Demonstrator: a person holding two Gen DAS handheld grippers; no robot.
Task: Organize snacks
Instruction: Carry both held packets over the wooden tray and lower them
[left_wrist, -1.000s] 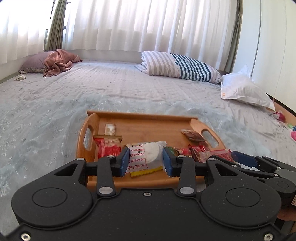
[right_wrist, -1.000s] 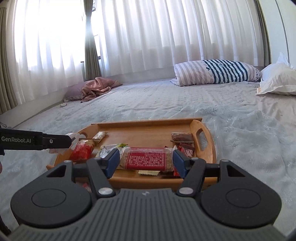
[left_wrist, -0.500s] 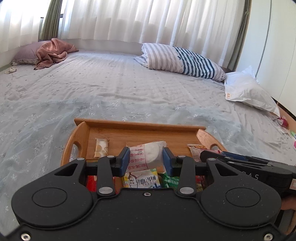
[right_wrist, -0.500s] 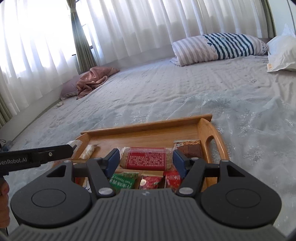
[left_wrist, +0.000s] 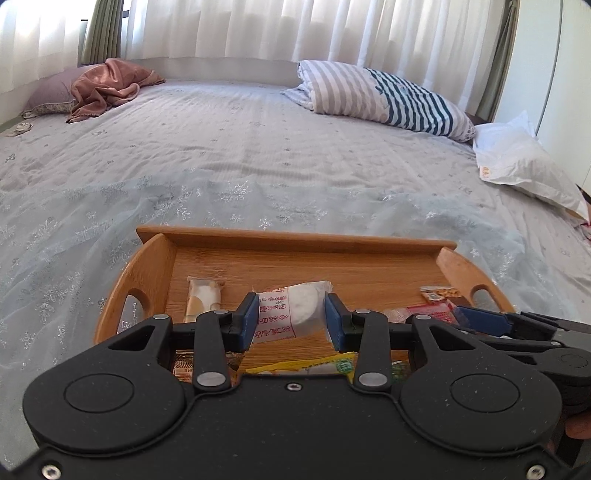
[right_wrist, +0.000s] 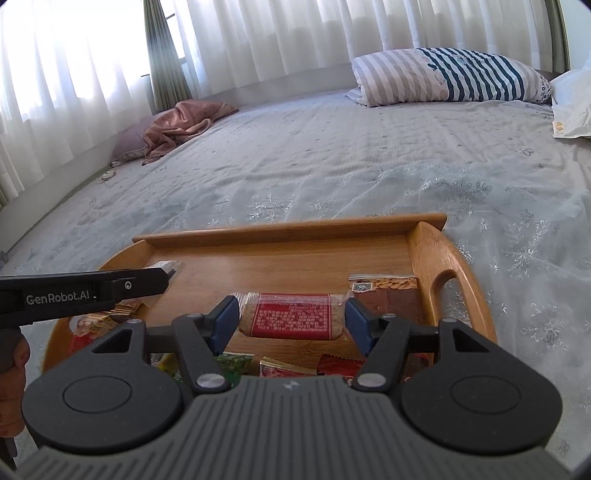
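Observation:
A wooden tray with cut-out handles lies on the bed and holds several snack packets. My left gripper is shut on a clear packet with a round white cake and red print, held over the tray's middle. My right gripper is shut on a long red-labelled snack bar, held crosswise over the tray. A pale wrapped biscuit lies left on the tray floor. A brown nut packet lies by the right handle. Green, yellow and red packets sit at the near edge.
The tray rests on a grey-blue bedspread. A striped pillow, a white bag and a pink cloth on a pillow lie farther back. Curtains hang behind. The tray's far half is bare wood.
Both grippers have moved forward and a little lower over the tray, each keeping its packet. The tray's near snacks have slid under the gripper bodies.

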